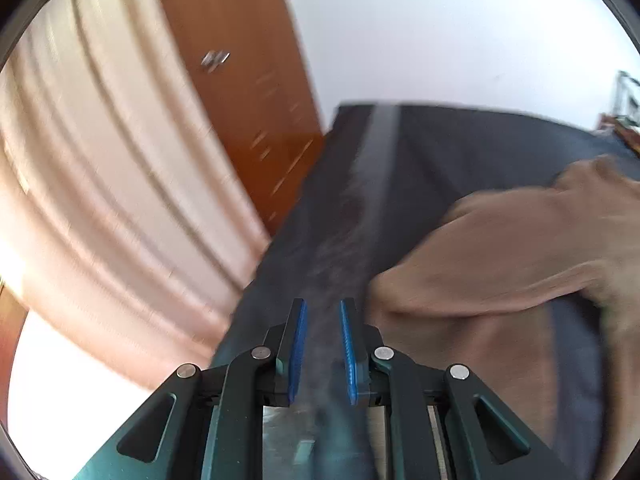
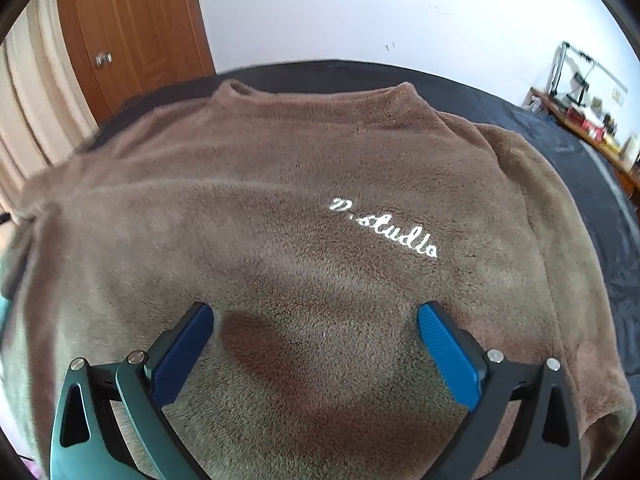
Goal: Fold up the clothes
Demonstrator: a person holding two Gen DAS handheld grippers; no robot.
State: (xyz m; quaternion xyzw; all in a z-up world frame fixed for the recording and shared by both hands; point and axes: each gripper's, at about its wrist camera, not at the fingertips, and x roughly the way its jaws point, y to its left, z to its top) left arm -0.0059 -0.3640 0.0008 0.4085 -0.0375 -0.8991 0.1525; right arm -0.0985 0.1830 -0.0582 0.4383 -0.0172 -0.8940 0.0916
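A dark grey cloth-covered bed surface [image 2: 580, 152] spreads below a plain white wall [image 2: 360, 8]. At the left stands a brown wooden door [image 2: 132, 32] with a small silver metal knob [image 2: 103, 59], beside pale cream pleated curtains [image 1: 100, 152]. A cluttered wooden shelf [image 2: 580, 116] lines the right wall

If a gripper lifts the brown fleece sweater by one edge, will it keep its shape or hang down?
The brown fleece sweater will probably hang down limp: it lies in soft folds on the dark bed cover. Its thick fuzzy pile suggests good grip, not slipping. It looks bulky yet likely light.
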